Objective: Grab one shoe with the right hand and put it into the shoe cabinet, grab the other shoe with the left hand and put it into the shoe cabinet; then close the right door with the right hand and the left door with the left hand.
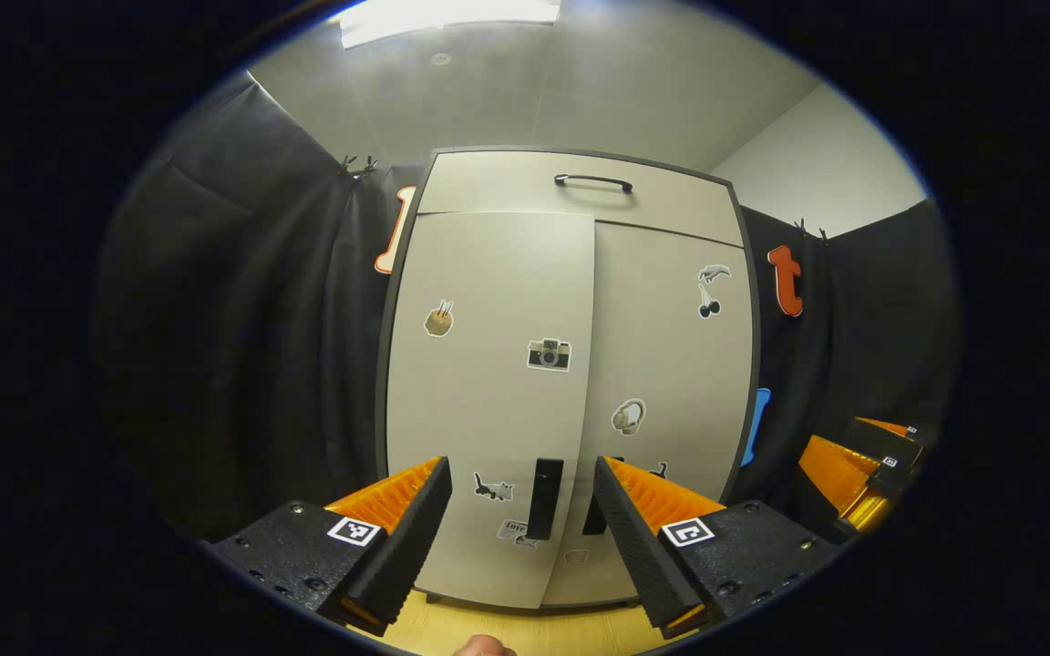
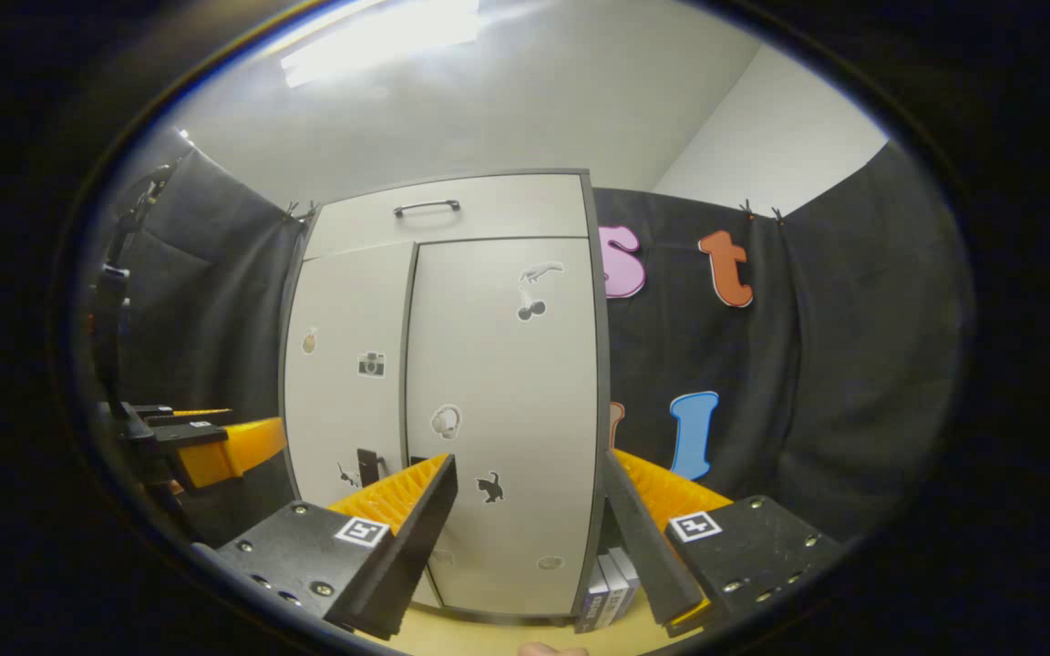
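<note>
Holding the left gripper (image 1: 518,524) spread wide and empty in the left gripper view, facing the shoe cabinet (image 1: 571,383) with its two doors, left door (image 1: 488,401) sitting slightly proud of the right door (image 1: 671,383). Holding the right gripper (image 2: 530,524) likewise parted and empty in the right gripper view, facing two doors and one top handle (image 2: 427,208).

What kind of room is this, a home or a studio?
Probably a staged recording booth, not a home: black cloth is clipped up as walls around a lone grey two-door cabinet with stickers, under an office-style ceiling light panel, with the orange-and-black left gripper held before it.
</note>
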